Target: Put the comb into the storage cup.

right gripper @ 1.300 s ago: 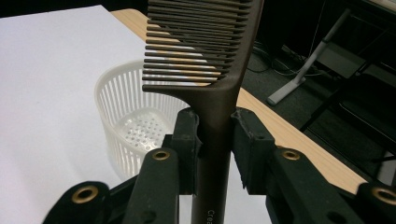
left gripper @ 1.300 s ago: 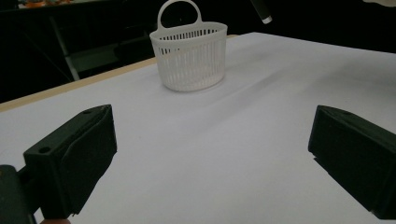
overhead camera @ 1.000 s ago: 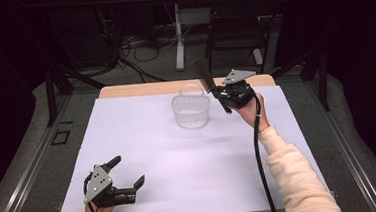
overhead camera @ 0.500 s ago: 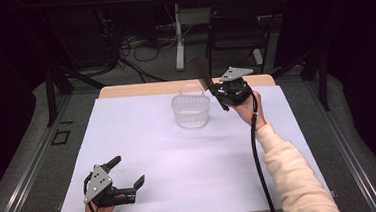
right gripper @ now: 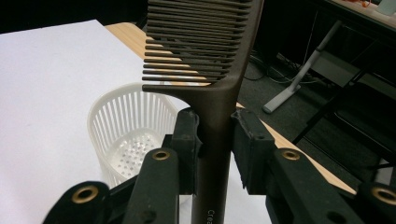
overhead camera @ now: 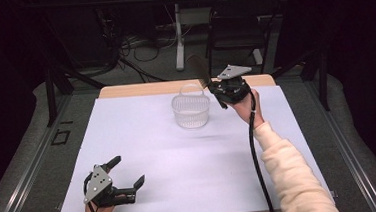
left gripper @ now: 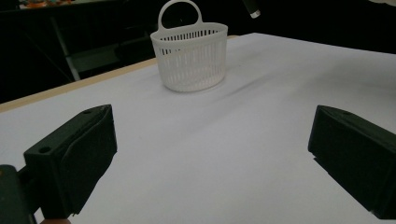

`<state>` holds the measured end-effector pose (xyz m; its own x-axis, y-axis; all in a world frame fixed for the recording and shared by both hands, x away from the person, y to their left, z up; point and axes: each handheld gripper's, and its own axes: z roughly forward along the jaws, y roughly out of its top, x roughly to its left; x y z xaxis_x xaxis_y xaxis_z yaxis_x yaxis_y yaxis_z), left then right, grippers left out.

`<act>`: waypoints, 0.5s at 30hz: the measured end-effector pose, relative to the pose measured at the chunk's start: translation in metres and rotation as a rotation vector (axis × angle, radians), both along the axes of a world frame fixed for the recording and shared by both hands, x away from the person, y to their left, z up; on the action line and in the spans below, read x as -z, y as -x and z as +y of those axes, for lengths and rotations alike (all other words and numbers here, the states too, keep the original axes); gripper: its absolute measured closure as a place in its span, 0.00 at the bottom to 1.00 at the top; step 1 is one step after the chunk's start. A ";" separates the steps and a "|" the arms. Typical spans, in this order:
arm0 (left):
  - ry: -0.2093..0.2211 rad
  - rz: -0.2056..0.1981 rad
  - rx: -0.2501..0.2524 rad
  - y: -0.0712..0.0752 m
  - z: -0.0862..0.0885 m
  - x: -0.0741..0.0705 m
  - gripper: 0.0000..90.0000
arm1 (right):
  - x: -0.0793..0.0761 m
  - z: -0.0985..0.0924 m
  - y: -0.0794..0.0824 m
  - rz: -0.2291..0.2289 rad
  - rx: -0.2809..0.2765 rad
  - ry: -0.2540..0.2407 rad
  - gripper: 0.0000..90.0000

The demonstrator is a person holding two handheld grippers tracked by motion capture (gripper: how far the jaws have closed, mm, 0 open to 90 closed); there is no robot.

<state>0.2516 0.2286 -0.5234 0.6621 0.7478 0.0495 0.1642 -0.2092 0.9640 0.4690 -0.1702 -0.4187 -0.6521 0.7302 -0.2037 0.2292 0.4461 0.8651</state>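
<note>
A white slotted basket (overhead camera: pixel 191 111) with a loop handle stands at the far middle of the white table (overhead camera: pixel 143 139). My right gripper (overhead camera: pixel 216 90) hangs just right of the basket and above it, shut on the handle of a dark brown comb (overhead camera: pixel 198 69). In the right gripper view the comb (right gripper: pixel 205 46) rises straight up between the pads (right gripper: pixel 187 140), teeth to the left, with the basket (right gripper: pixel 130 130) below and empty. My left gripper (overhead camera: pixel 129 171) rests open near the front left edge, nothing between its fingers (left gripper: pixel 74 154); the basket (left gripper: pixel 190 58) is far ahead.
The table's wooden far edge (overhead camera: pixel 144 89) shows behind the white sheet. Beyond it are a dark chair (overhead camera: pixel 240 27), cables (overhead camera: pixel 136 44) on the floor and a table leg (overhead camera: pixel 177 36). A sleeved forearm (overhead camera: pixel 291 174) crosses the right side.
The right gripper with the comb has crept slightly up and left, toward the basket's far side. The left gripper has kept still.
</note>
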 end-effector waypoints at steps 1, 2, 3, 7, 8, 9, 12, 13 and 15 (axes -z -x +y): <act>0.000 0.000 0.001 0.000 0.000 0.000 0.01 | 0.000 0.000 0.000 0.000 0.002 -0.004 0.80; 0.000 0.000 0.000 0.000 0.000 0.000 0.01 | 0.000 0.001 0.000 0.000 0.002 -0.004 0.80; 0.000 0.000 0.000 0.000 0.000 0.000 0.01 | 0.000 0.001 -0.001 -0.001 0.004 -0.003 0.80; 0.000 0.000 0.000 0.000 0.000 0.000 0.01 | -0.001 0.002 -0.002 -0.005 0.005 -0.002 0.80; 0.001 0.000 0.001 0.000 0.000 0.000 0.01 | -0.002 0.002 -0.002 -0.007 0.004 -0.002 0.80; 0.000 0.000 0.001 0.000 0.000 0.000 0.01 | -0.002 0.003 -0.002 -0.007 0.004 0.000 0.80; 0.000 -0.001 0.000 0.000 0.000 0.000 0.01 | -0.002 0.004 -0.003 -0.011 0.005 0.000 0.80; 0.000 -0.001 0.000 0.000 0.000 0.000 0.01 | -0.002 0.004 -0.003 -0.011 0.004 0.001 0.80; 0.001 0.000 0.000 0.000 0.000 0.000 0.01 | -0.002 0.005 -0.004 -0.014 0.005 -0.002 0.80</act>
<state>0.2519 0.2286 -0.5236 0.6622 0.7477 0.0492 0.1640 -0.2087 0.9641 0.4728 -0.1655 -0.4162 -0.6459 0.7336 -0.2113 0.2195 0.4436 0.8689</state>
